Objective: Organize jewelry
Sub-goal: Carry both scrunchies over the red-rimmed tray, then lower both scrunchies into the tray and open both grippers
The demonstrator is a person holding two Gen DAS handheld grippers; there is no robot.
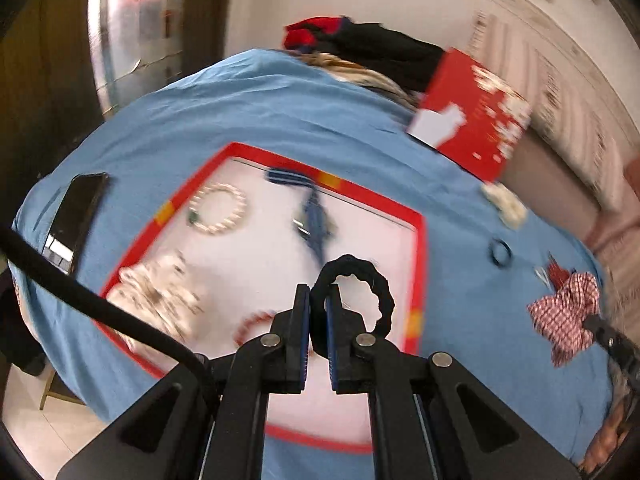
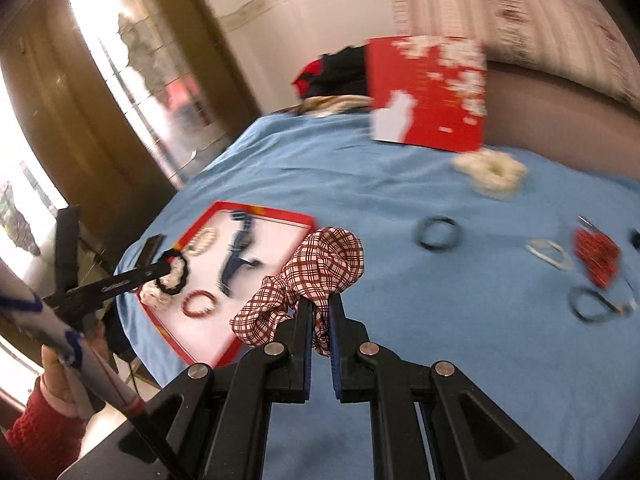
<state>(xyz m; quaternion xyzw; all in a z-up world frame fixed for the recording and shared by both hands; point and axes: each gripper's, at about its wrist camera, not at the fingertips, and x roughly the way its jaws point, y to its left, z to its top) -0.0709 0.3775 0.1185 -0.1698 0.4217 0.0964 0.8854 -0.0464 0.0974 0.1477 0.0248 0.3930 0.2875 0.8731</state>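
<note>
left wrist view: the left tool (image 1: 318,296) is clamped on a black scrunchie (image 1: 352,300), whose loop stands up past the fingertips over the near right part of a red-rimmed tray (image 1: 418,248). the tray lies on a blue cloth (image 1: 260,112) covering the counter. in the tray, a pearl bracelet (image 1: 218,208) sits at 10 o'clock, a blue clip (image 1: 316,224) at 12, a cream scrunchie (image 1: 156,292) at 8 and a red bracelet (image 1: 256,322) near the left finger. a phone (image 1: 74,220) lies at 9 o'clock beside the tray. a red box (image 1: 476,128) stands at 2 o'clock, and a small black ring (image 1: 500,252) and a checked scrunchie (image 1: 568,312) are at 3. right wrist view: the right tool (image 2: 320,308) is clamped on the checked scrunchie (image 2: 316,272), raised above the cloth (image 2: 440,320) just right of the tray (image 2: 192,232). the left tool (image 2: 160,270) holds the black scrunchie (image 2: 176,272) over the tray at 9 o'clock. loose on the cloth at 2 to 3 o'clock lie a white scrunchie (image 2: 492,172), a black band (image 2: 438,234), a clear band (image 2: 550,254), a red piece (image 2: 596,258) and a dark band (image 2: 592,304). the box (image 2: 428,96) stands at 1 o'clock.
</note>
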